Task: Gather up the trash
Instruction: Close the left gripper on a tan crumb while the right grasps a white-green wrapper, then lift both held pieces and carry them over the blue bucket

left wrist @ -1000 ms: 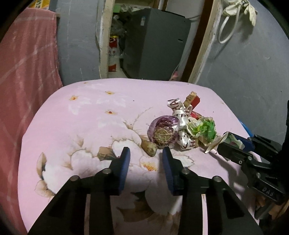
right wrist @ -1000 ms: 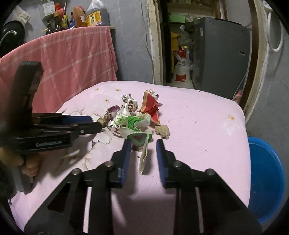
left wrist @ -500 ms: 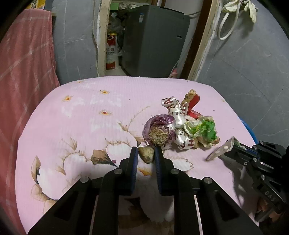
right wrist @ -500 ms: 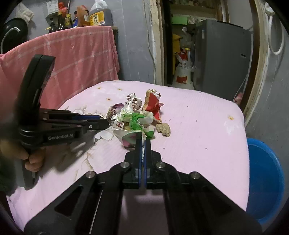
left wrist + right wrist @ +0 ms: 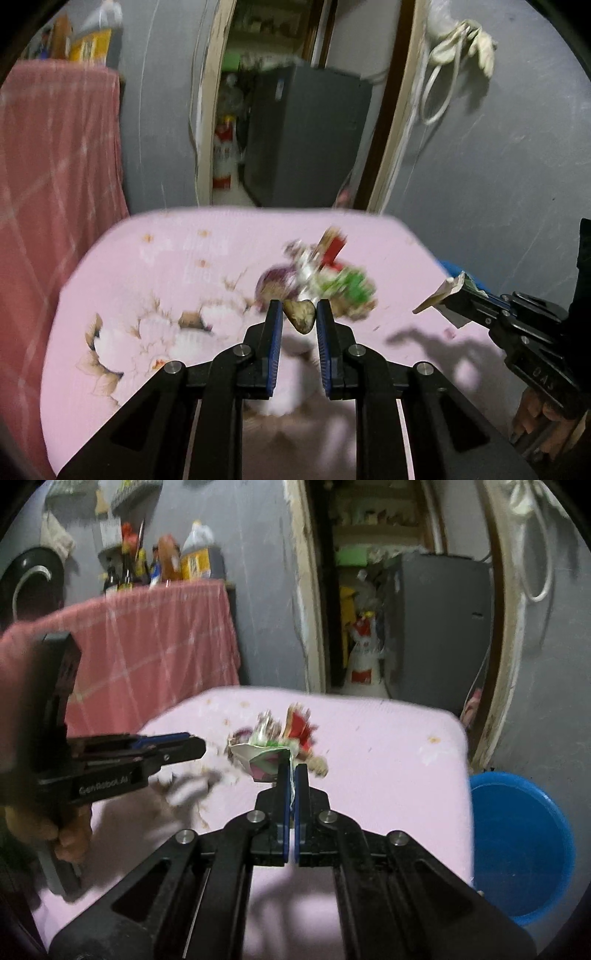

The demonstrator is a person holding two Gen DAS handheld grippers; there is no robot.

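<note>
L gripper [image 5: 300,320], lower centre of its view, pinches a small brown lump [image 5: 300,319] btw the blue pads, clear of the pink flowered cloth [image 5: 155,280]; looks hard, light, irregular, so prob. stable if squeezed across its widest part, but it could twist out if gripped near the pointed end. R gripper [image 5: 291,775], centre of its view, has pads pressed nearly together on a thin crumpled wrapper [image 5: 264,762] by one edge; floppy, near weightless, slick film, so grab deep into a fold, not the rim. Rest of the trash pile [image 5: 325,275] sits mid-frame on the cloth, blurred: mixed soft wrappers, best taken one by one. Blue tub [image 5: 517,845] at lower right, beside the cloth edge, likely the drop spot.
</note>
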